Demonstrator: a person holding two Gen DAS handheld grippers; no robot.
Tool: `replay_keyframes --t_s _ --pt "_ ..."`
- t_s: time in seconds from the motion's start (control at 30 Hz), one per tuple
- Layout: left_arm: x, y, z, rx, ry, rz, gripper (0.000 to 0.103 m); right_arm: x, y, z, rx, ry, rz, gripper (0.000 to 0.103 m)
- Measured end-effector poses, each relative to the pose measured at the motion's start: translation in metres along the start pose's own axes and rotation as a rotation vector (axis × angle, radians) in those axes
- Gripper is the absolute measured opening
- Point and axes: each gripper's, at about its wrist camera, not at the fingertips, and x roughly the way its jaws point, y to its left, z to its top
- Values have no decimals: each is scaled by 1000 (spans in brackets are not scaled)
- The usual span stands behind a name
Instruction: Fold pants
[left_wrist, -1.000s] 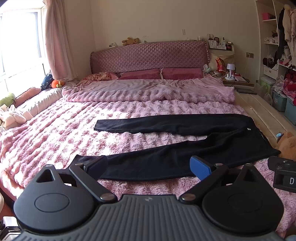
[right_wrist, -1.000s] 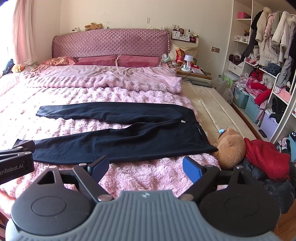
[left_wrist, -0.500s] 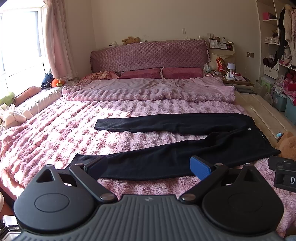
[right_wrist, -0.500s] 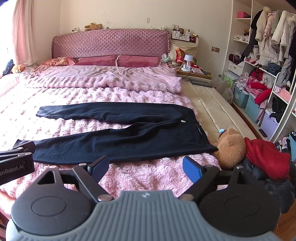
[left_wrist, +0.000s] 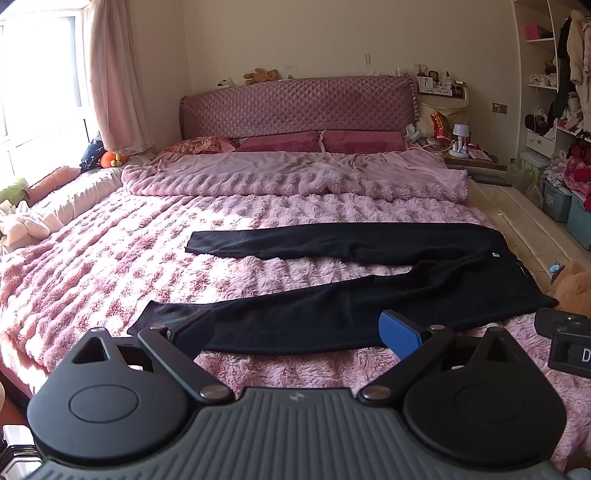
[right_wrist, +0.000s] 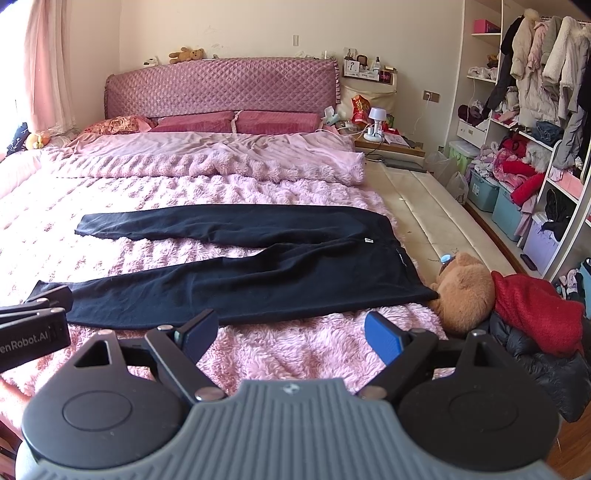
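One pair of black soft-knit pants (left_wrist: 369, 295) (right_wrist: 258, 269), spread flat on fluffy pink ridged bed cover (left_wrist: 110, 266) (right_wrist: 277, 343); legs splayed apart toward left, waistband at right bed edge. Small white tag (right_wrist: 368, 240) near waist, print too small to read. Matte fabric, a few shallow creases.

Left gripper (left_wrist: 297, 332): black hinged arms, blue ribbed pads, jaws spread wide, nothing held; hovering over near pant leg by hem. Right gripper (right_wrist: 290, 334): same build, jaws wide apart, empty, just short of near leg's lower edge. Partial lettering "enRobot.AI" on left gripper body in right wrist view.

Beyond pants: rumpled pink fleece blanket (left_wrist: 295, 177), quilted diamond-stitched mauve headboard (right_wrist: 221, 86). Brown plush teddy bear (right_wrist: 463, 291) touching waistband corner, beside crumpled red garment (right_wrist: 535, 310). Open white shelving packed with clothes (right_wrist: 535, 92) at right.
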Motion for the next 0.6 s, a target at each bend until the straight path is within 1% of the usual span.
replay_keyframes --t_s 0.13,0.27,0.3,0.33,0.37,0.4,0.47,0.5,0.53,0.6 --pt "2 -4 -7 14 1 -12 103 0 3 1 7 -14 -1 83" --pt "10 0 -7 34 -7 -39 103 1 -7 2 26 -111 -15 83" --pt "14 5 -2 39 -8 -53 103 2 -10 3 23 -132 -16 83" --pt "18 9 1 42 -10 -67 100 4 -14 3 17 -152 -16 83" --pt "19 11 1 42 -14 -75 94 5 -19 4 11 -178 -15 83" --pt "26 18 4 39 -16 -90 92 7 -23 3 8 -206 -10 83" --pt "34 27 6 41 -16 -101 79 13 -35 1 5 -263 2 83" --pt "39 31 6 45 -14 -108 76 17 -39 1 1 -280 2 83" --pt "47 39 8 52 -3 -114 69 23 -47 -1 -10 -297 7 83" --pt "57 50 8 74 0 -127 62 35 -57 -3 -49 -325 13 82"
